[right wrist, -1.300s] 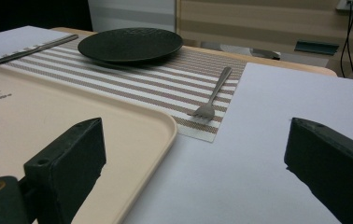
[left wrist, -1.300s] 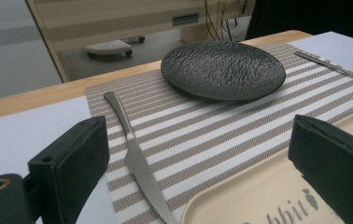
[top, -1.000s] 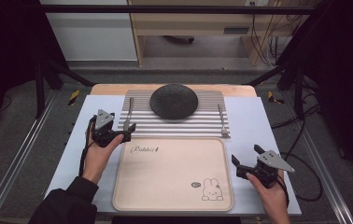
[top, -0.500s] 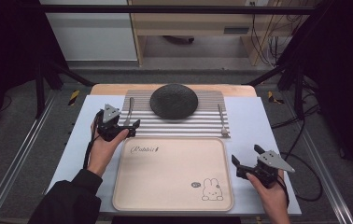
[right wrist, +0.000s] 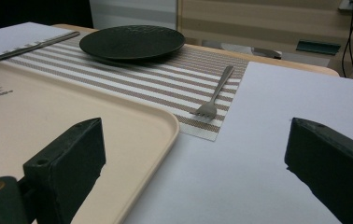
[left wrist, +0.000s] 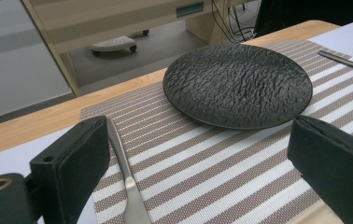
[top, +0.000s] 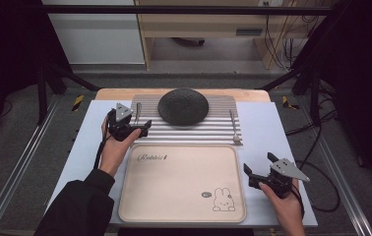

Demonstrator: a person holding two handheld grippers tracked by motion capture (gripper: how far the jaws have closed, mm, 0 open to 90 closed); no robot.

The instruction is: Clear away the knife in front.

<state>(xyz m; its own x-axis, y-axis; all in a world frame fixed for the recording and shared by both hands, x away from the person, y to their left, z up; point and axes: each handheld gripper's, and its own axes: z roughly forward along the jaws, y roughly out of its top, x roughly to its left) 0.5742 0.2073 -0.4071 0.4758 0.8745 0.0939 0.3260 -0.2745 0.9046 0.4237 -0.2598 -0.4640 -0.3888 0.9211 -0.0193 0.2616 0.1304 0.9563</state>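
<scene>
With jaws wide apart, the left gripper [top: 142, 129] hovers beside the knife [left wrist: 123, 175] at the black plate's [top: 183, 105] nine o'clock; likely it should straddle the handle squarely before closing, while the right gripper [top: 255, 169], jaws also apart, waits by the tray [top: 184, 216].

A round black plate [top: 183, 105] with a rough, pebbled surface sits flat at upper centre of the frame, on a striped mat [top: 194, 129]. A knife [top: 138, 112] lies along the mat's left edge, a fork [top: 233, 126] along its right, tines toward the bottom. Below the mat, a beige tray [top: 179, 182] with a rabbit drawing lies flat and empty, lower centre.
</scene>
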